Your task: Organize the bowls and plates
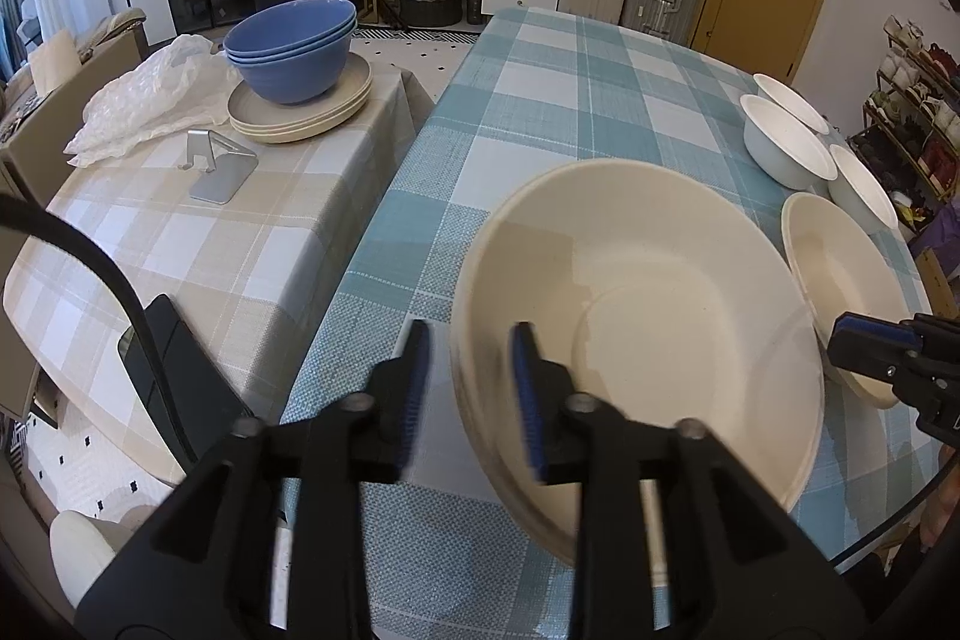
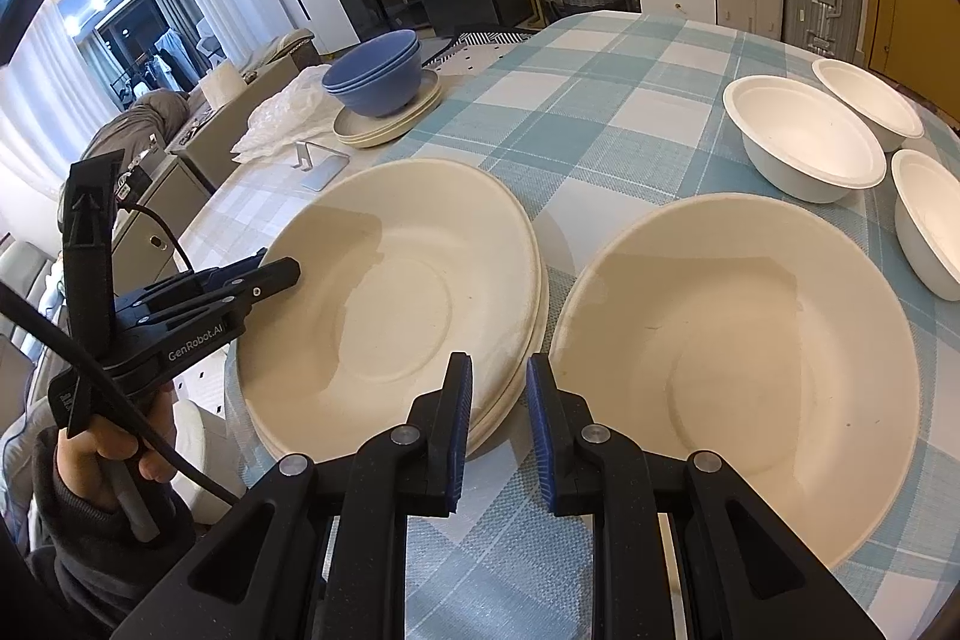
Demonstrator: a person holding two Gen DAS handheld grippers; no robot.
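A stack of cream plates (image 1: 660, 310) (image 2: 390, 292) lies near the front of the blue checked table (image 1: 540, 100). My left gripper (image 1: 471, 391) (image 2: 279, 271) straddles the stack's left rim, one finger inside and one outside; its pads stand apart from the rim, so it is open. A single cream plate (image 2: 750, 340) (image 1: 840, 268) lies to the right of the stack. My right gripper (image 2: 499, 424) (image 1: 873, 334) hovers over the cloth between the two, jaws nearly together with nothing in them. Three white bowls (image 2: 804, 142) stand at the far right.
On the neighbouring beige checked table (image 1: 180, 250), stacked blue bowls (image 1: 288, 46) rest on beige plates (image 1: 300, 118), beside a crumpled plastic bag (image 1: 150, 100) and a metal stand (image 1: 219, 166). A dark flat device (image 1: 174, 370) lies near its front edge. A person's hand (image 2: 120, 454) holds the left gripper.
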